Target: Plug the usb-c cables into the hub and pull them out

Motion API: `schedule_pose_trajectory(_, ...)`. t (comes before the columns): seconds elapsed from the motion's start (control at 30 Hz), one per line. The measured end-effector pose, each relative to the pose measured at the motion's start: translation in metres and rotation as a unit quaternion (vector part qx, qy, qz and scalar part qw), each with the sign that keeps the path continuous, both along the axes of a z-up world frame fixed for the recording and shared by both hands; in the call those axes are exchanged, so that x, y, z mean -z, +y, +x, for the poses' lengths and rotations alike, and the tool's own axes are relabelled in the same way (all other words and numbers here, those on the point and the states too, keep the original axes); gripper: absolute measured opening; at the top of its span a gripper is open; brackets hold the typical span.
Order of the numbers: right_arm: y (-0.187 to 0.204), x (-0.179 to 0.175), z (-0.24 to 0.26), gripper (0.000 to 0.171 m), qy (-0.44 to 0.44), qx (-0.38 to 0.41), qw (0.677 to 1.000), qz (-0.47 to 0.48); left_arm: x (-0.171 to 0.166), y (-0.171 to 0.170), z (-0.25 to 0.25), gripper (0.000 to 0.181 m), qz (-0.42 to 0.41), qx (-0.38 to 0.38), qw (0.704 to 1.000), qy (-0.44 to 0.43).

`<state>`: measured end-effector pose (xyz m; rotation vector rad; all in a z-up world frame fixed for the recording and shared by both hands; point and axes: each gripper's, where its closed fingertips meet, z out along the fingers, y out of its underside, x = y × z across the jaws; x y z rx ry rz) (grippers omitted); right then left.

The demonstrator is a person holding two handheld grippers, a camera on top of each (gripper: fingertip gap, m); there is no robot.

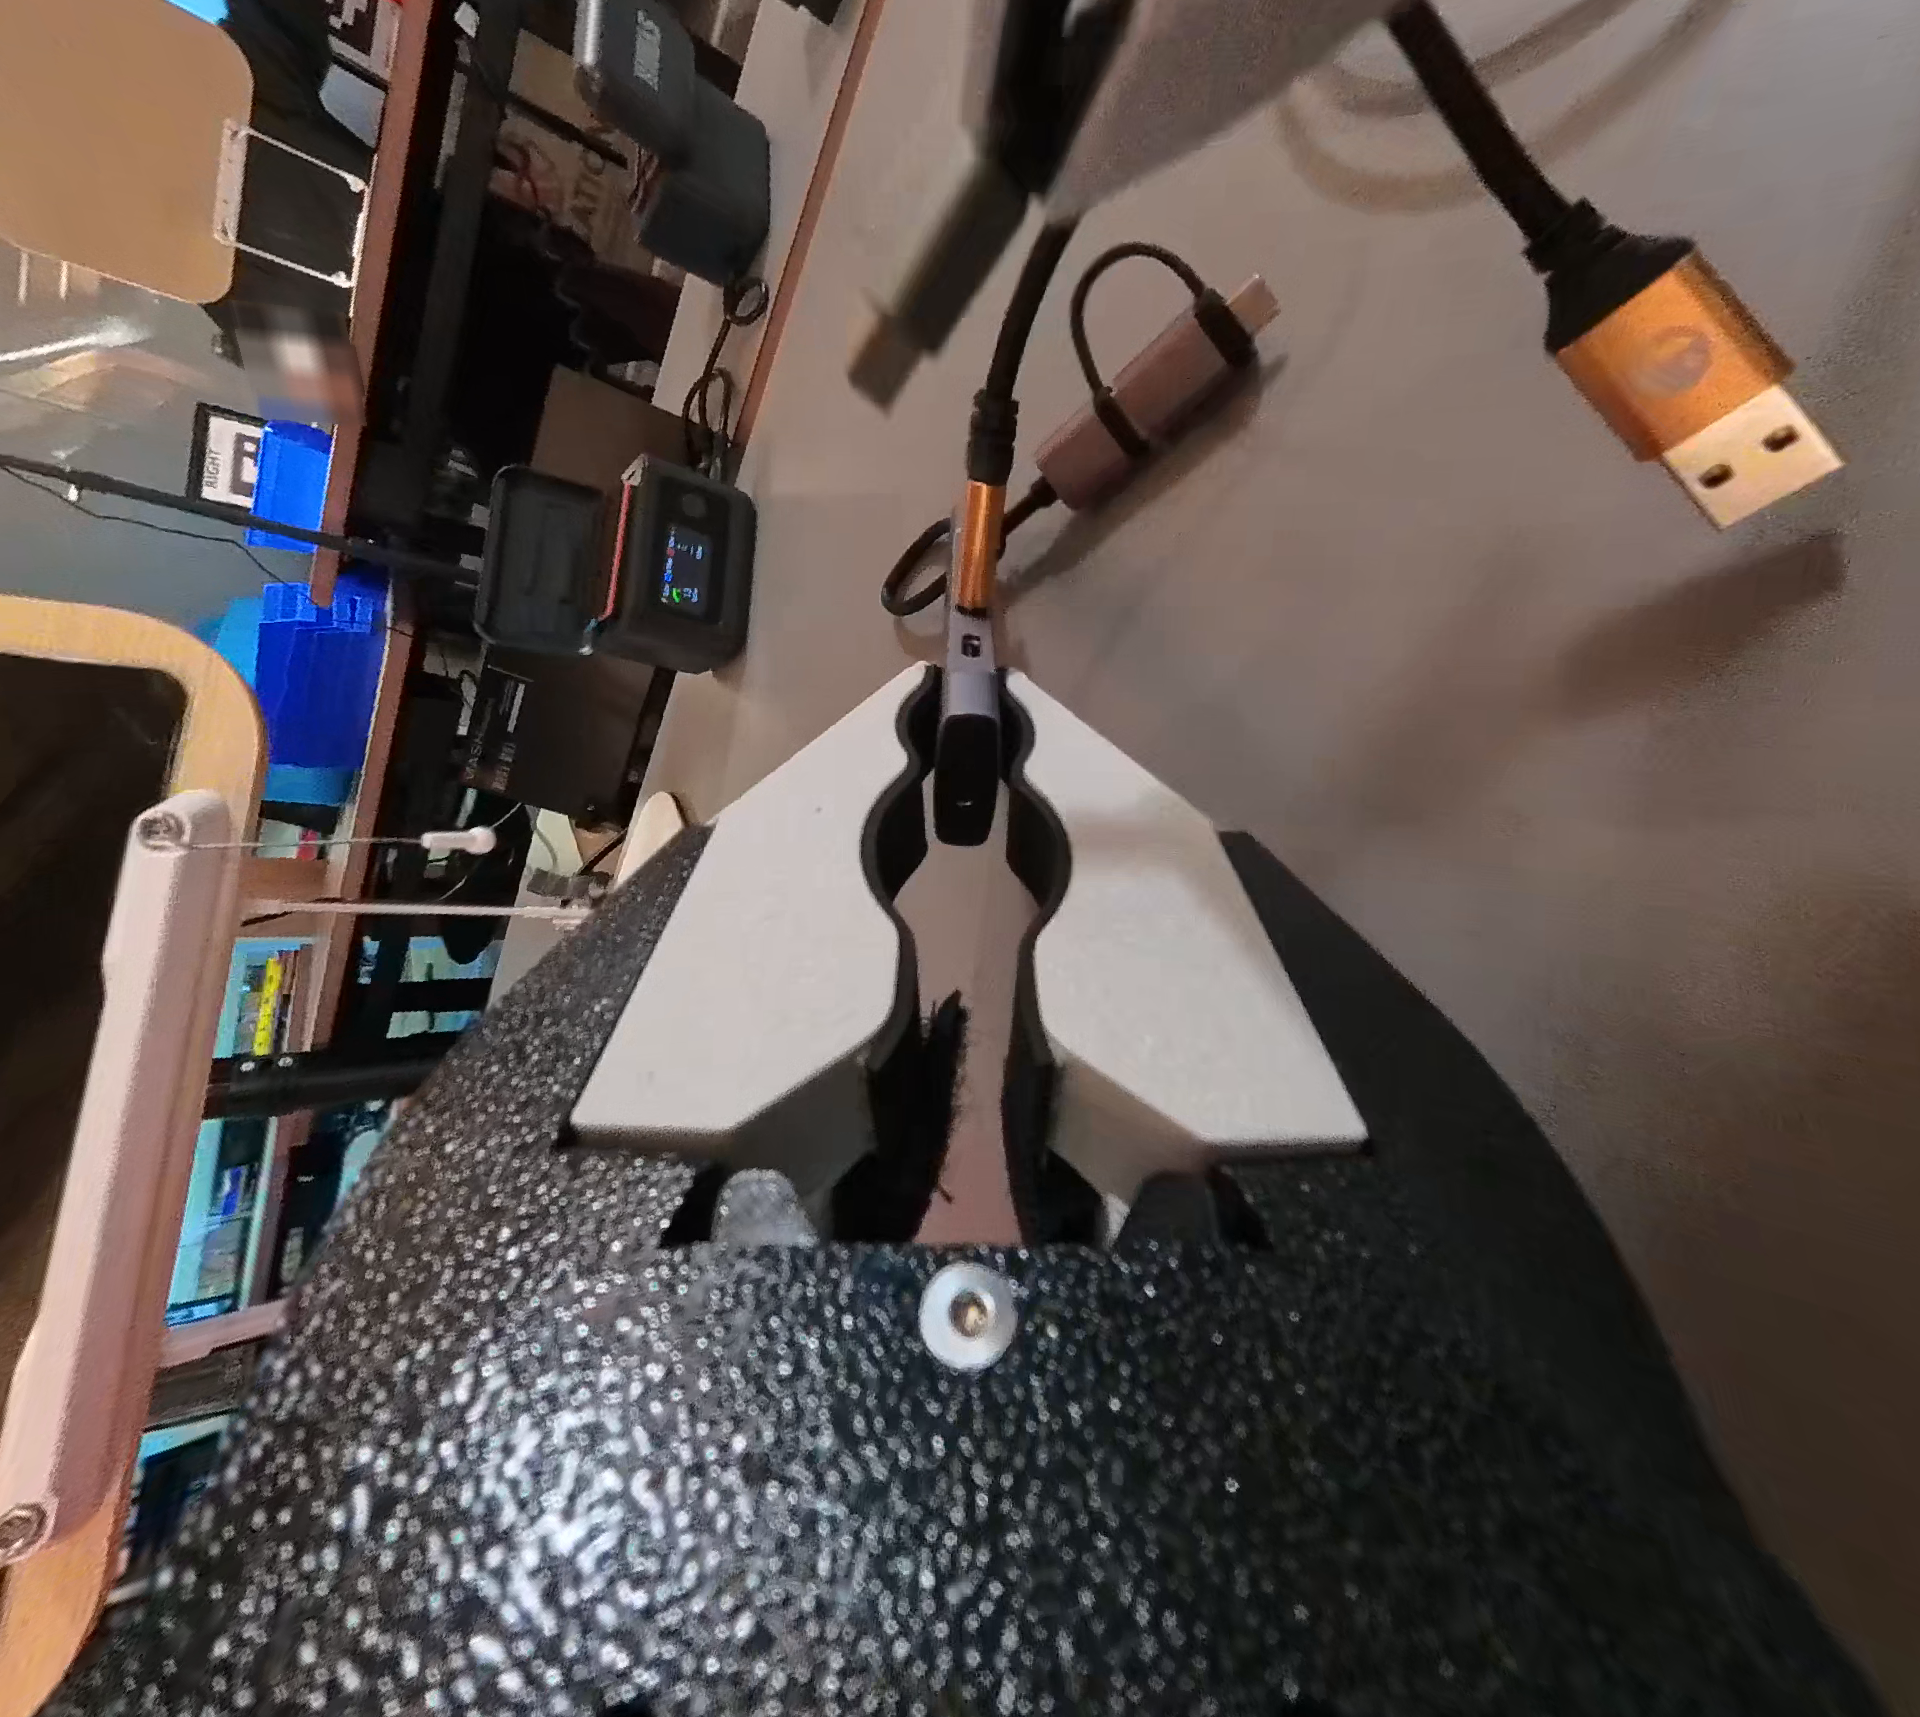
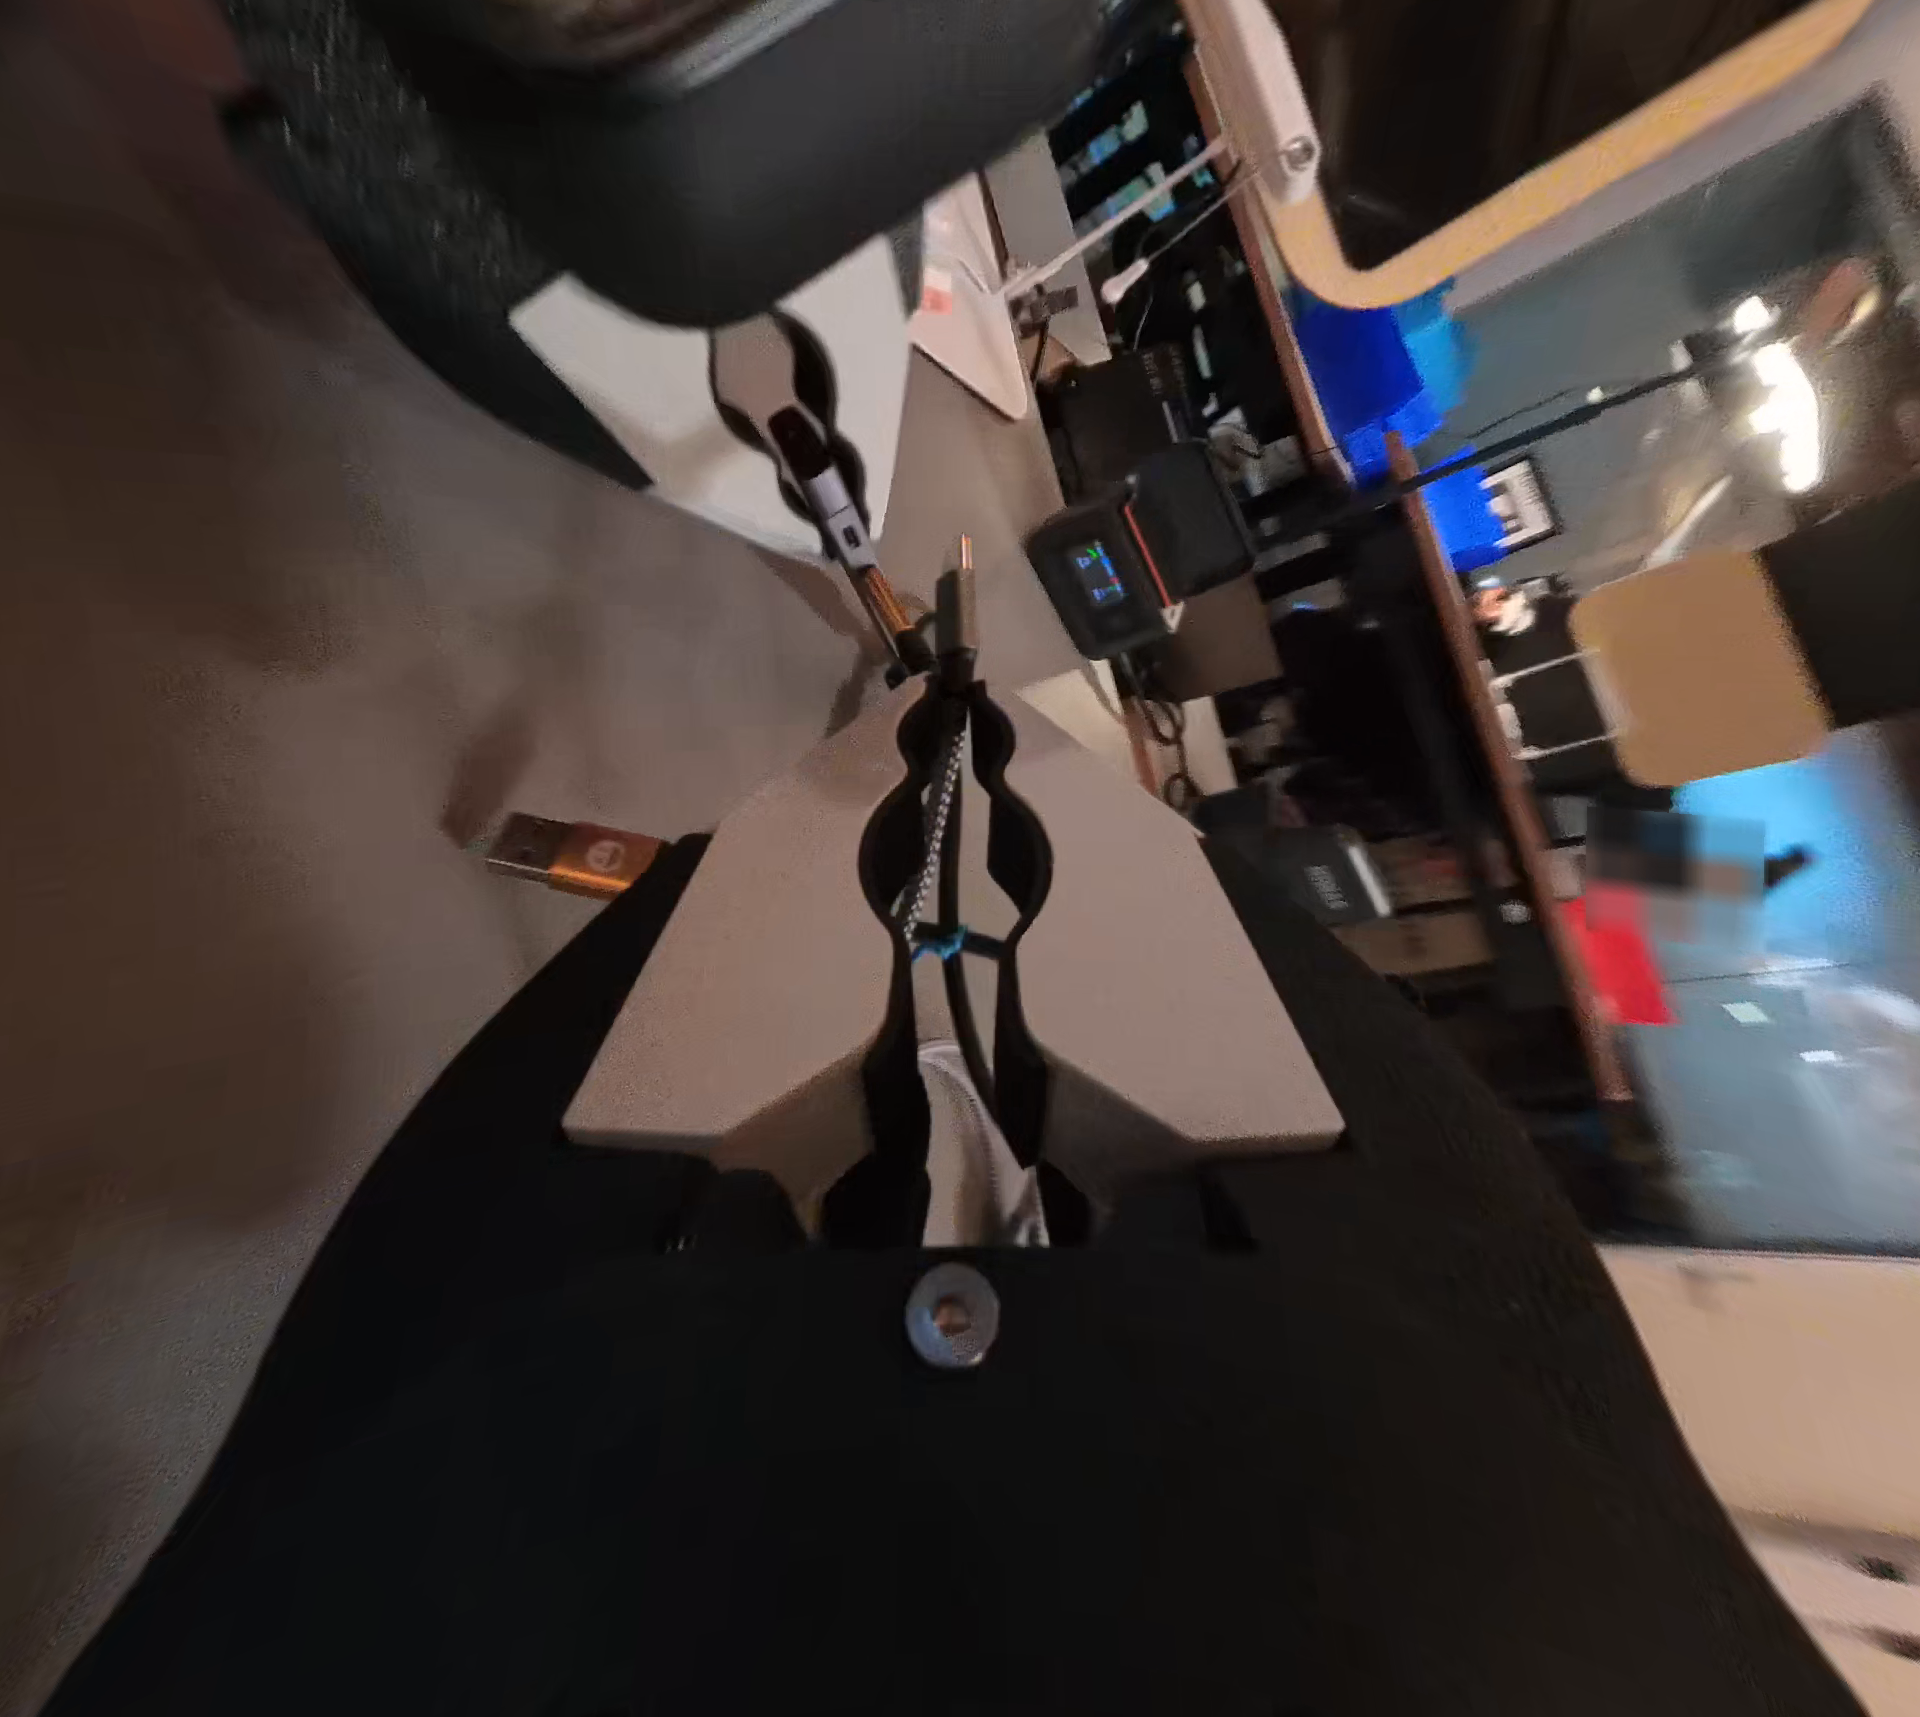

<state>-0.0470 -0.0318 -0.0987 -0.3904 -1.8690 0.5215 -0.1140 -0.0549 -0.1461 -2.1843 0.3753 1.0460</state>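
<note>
My left gripper (image 1: 971, 717) is shut on a small grey hub (image 1: 968, 680) and holds it above the table. An orange-collared USB-C plug (image 1: 982, 545) sits in the hub's far end. Both also show in the right wrist view, the hub (image 2: 826, 488) and the plug (image 2: 883, 602). My right gripper (image 2: 951, 701) is shut on a braided cable (image 2: 935, 794) just behind its grey USB-C plug (image 2: 961, 613), which sticks out past the tips, close beside the orange plug. The grey plug also shows in the left wrist view (image 1: 1132, 410). The right fingers (image 1: 1247, 5) are blurred at the top there.
An orange USB-A plug (image 1: 1683, 400) hangs on a black cable over the beige table (image 1: 1455, 836); it also shows in the right wrist view (image 2: 577, 857). A dark box with a small lit screen (image 1: 675, 566) stands at the table's far edge, before cluttered shelves.
</note>
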Motion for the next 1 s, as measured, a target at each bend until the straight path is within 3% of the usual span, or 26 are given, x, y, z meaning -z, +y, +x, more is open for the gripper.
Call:
schedule_pose_trajectory(0.13,-0.003,0.017,-0.006,0.004,0.015,-0.006,0.995,0.094,0.0,0.001,0.004,0.007,-0.005,0.003,1.0,0.006)
schedule_pose_trajectory(0.43,0.003,0.041,-0.01,0.003,0.013,-0.003,0.987,0.163,0.004,0.007,0.017,0.013,-0.025,0.044,0.998,0.049)
schedule_pose_trajectory(0.73,0.01,0.052,-0.01,0.003,0.014,-0.006,0.986,0.164,0.01,0.005,0.041,0.018,-0.043,0.163,0.98,0.107)
schedule_pose_trajectory(1.0,0.004,0.044,-0.007,0.003,0.053,-0.016,0.98,0.189,-0.002,-0.001,0.037,0.008,-0.028,0.157,0.977,0.139)
